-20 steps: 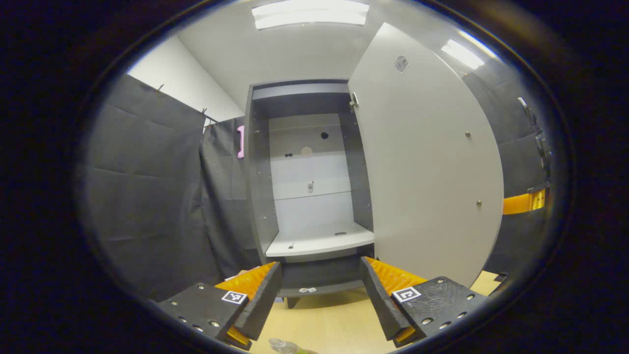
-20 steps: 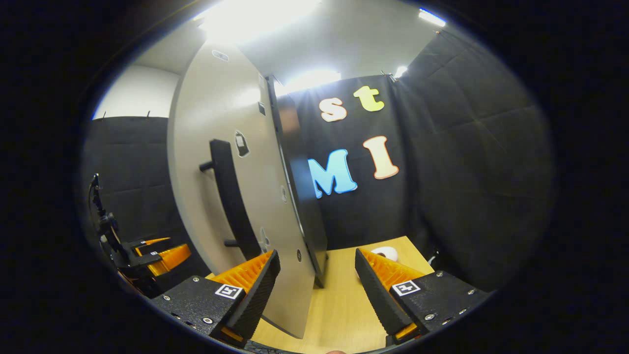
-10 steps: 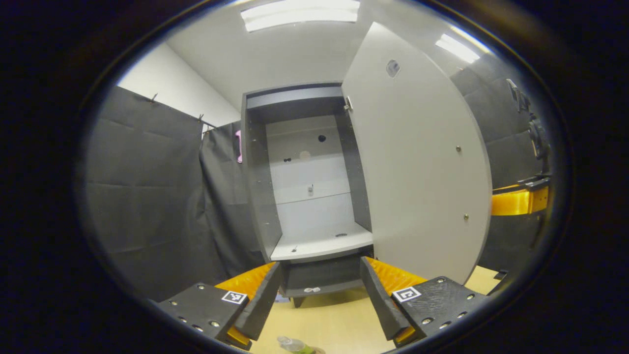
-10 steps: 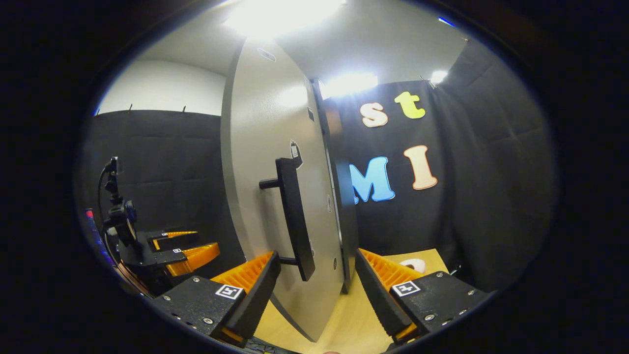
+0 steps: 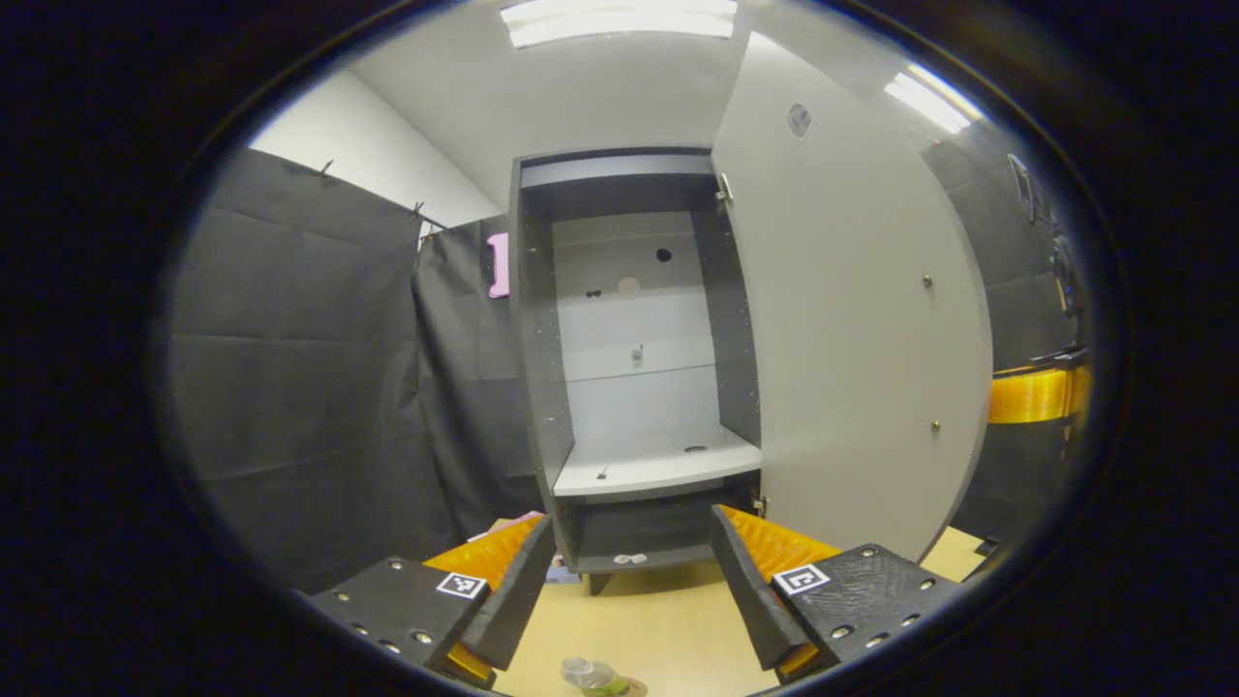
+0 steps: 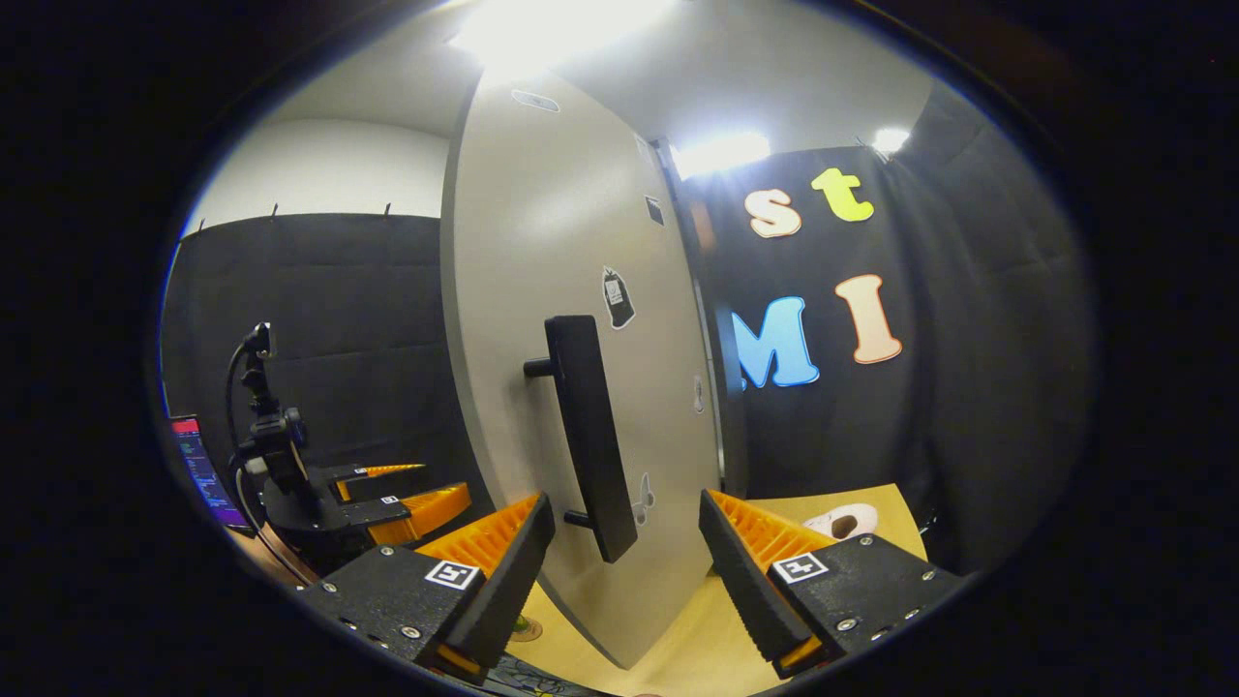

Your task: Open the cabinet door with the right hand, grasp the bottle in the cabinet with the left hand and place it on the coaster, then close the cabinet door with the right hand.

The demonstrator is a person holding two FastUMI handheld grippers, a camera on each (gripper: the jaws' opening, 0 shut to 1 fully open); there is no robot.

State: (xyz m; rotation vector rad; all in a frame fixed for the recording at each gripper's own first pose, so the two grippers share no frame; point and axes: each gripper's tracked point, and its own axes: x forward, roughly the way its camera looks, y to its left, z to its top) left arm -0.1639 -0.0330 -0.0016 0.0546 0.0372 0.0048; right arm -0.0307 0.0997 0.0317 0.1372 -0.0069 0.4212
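Swung nearer the handle (image 6: 585,434) of the open cabinet door (image 6: 581,290), the right claw (image 6: 619,571) gapes empty, ready to close it, while the left claw (image 5: 631,581) hangs open above the bottle (image 5: 592,676) on the bench (image 5: 649,629).

Cabinet (image 5: 542,387): tall, dark grey carcass, pale back panel, light shelf (image 5: 658,469) bare. Cabinet door (image 5: 852,319): pale grey, swung open to the right, black vertical bar handle (image 6: 589,436) on outer face. Bottle (image 5: 592,675): clear, upright on coaster (image 5: 634,687), on wood tabletop in front of cabinet.
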